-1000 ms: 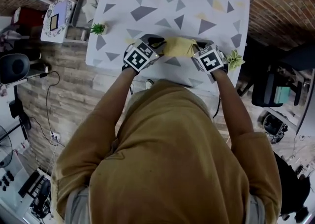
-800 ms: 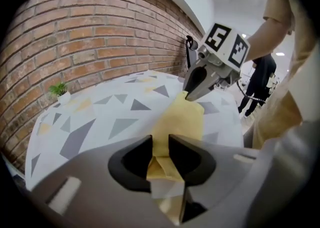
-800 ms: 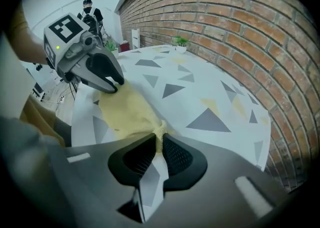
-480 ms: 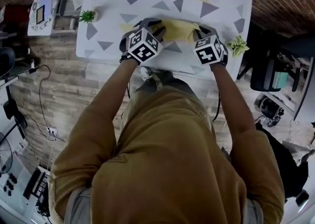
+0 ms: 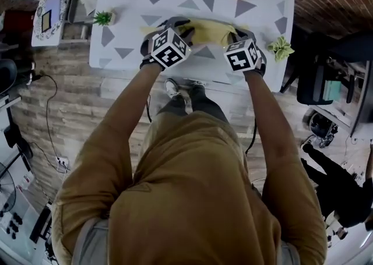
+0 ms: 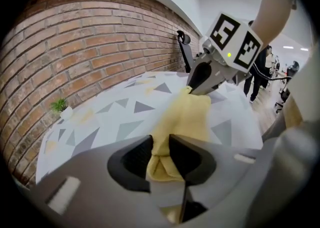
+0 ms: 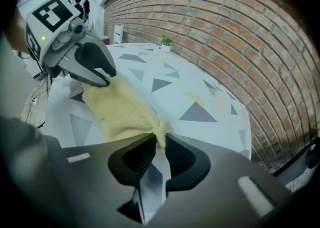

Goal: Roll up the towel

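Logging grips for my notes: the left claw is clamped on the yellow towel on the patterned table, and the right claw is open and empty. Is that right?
Not quite. The right claw is also shut on the yellow towel, pinching its other end; the right gripper view shows it. The left claw is clamped on it, on the patterned table.
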Demonstrator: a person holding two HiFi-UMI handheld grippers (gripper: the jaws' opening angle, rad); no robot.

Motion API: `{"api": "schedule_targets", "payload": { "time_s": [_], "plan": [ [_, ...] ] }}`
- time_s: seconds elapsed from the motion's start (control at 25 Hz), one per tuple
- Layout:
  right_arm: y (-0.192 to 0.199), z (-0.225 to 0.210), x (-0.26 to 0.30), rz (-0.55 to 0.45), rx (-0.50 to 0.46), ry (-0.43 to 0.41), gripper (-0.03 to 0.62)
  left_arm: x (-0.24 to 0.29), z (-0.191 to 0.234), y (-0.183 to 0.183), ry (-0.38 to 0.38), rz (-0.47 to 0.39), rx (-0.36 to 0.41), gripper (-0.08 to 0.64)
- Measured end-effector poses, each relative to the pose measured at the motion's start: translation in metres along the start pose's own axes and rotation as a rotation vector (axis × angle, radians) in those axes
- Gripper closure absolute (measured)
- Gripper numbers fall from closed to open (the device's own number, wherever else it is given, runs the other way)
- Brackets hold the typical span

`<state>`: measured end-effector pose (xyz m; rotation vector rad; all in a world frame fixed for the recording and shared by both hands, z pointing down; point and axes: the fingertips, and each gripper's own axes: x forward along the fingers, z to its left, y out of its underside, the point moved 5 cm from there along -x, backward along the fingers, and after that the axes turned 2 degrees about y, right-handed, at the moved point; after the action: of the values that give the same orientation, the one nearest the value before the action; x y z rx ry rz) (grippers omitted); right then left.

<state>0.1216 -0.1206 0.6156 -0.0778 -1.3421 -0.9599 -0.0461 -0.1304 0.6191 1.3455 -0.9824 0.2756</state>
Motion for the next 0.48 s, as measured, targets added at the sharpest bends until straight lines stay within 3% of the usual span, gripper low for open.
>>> {"api": "schedule_targets", "payload": {
  "time_s": [0.2,0.48],
  "plan": [
    [-0.0022,-0.0003,0.0078,0.071,-0.006,-0.011,0.546,0.0017,0.0015,-0.0021,0.012,0.011,0.003,0.439],
    [0.0019,-0.0009,0.0058,0.080,0.001,-0.024,0.545,0.0077,0.0056,-0.0077,0.020,0.019,0.021,0.439]
  ]
}}
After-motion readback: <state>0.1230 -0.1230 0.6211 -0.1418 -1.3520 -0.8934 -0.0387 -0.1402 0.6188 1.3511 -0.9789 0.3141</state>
